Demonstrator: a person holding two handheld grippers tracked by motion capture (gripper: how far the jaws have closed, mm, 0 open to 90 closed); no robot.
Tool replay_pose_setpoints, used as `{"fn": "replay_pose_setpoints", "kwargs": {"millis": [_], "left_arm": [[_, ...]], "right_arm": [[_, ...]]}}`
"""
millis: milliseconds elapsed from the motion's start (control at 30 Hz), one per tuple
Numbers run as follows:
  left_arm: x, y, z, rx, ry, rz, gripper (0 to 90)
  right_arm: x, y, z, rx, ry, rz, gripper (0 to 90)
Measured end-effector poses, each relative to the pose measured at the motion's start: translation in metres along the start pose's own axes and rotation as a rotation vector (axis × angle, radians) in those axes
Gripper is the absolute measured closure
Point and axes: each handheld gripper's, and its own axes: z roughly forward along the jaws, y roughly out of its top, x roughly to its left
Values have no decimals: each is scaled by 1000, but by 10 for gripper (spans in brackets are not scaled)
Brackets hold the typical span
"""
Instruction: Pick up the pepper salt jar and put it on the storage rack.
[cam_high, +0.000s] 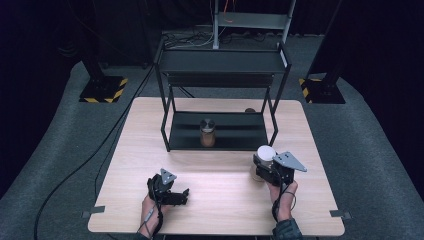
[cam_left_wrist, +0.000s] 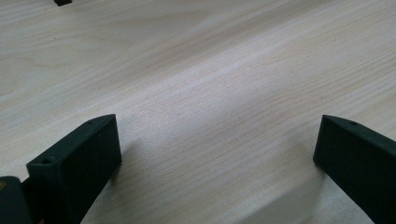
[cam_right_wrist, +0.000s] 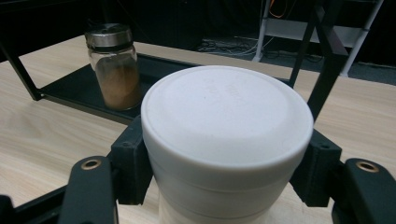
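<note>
**White-lidded jar clamped, rack ahead**

L to R: left gripper (cam_high: 181, 196) rests on the table (cam_high: 220, 185), jaws apart w/ nothing between, prob. idle. Right gripper (cam_high: 262, 169) is clamped on the white-lidded jar (cam_right_wrist: 227, 135) at the table's right, facing the rack (cam_high: 218, 131) w/ the spice jar (cam_high: 207, 132), likely its destination.

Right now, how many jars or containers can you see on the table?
2, perhaps more. A glass spice jar stands on the black rack's bottom shelf. A white-lidded container sits between the right hand-held gripper's jaws. A small brown thing behind the rack is unclear.
</note>
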Motion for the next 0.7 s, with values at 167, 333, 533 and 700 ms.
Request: {"fn": "replay_pose_setpoints", "kwargs": {"millis": [167, 333, 533, 700], "left_arm": [[0, 0, 0, 0, 0, 0, 2], [0, 0, 0, 0, 0, 0, 2], [0, 0, 0, 0, 0, 0, 2], [0, 0, 0, -2, 0, -1, 2]], "right_arm": [[1, 5, 2, 1, 10, -7, 333], [1, 9, 3, 3, 17, -7, 332], [1, 13, 4, 7, 24, -15, 332], [2, 18, 8, 15, 29, -23, 333]]}}
